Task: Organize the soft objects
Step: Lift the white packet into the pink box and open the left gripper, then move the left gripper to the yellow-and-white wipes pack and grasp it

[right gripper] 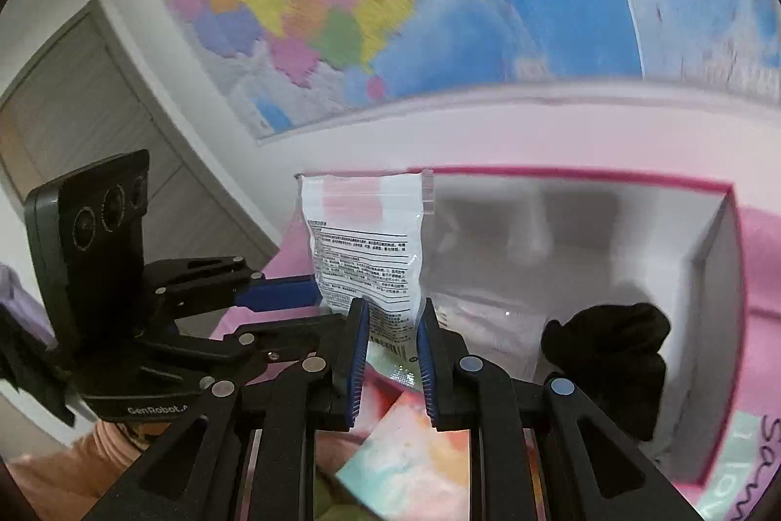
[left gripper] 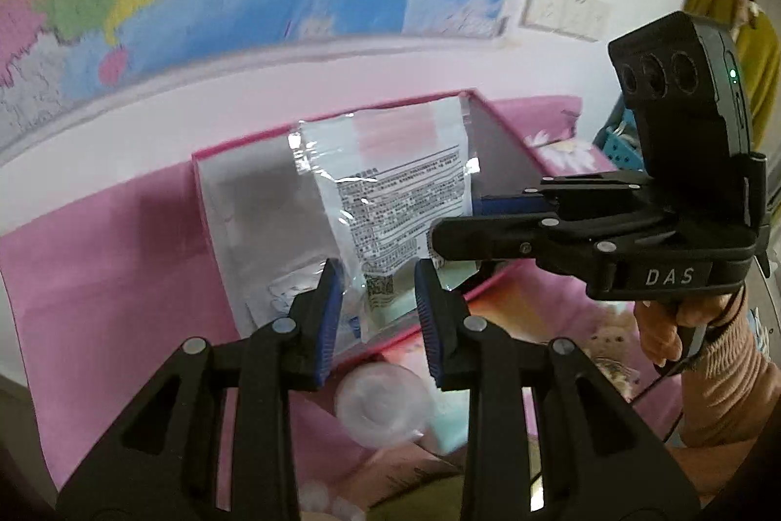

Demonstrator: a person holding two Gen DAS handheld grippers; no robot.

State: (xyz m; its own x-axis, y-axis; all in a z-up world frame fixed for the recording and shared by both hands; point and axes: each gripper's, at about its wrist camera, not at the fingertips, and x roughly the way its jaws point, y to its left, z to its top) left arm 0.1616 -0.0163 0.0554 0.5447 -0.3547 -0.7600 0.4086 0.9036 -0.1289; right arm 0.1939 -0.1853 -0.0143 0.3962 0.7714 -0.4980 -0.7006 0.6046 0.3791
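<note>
Left claw hung apart before the plastic packet standing in the pink box, right claw clamped on its edge. From my right wrist, pads apart around the packet's bottom, black cloth inside. I'd lower it gently, flat against the wall.

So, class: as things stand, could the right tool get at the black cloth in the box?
Probably, but not at once. The black cloth lies uncovered in the open box, just beside the right tool; the printed packet stands between its fingers and must go first.
</note>
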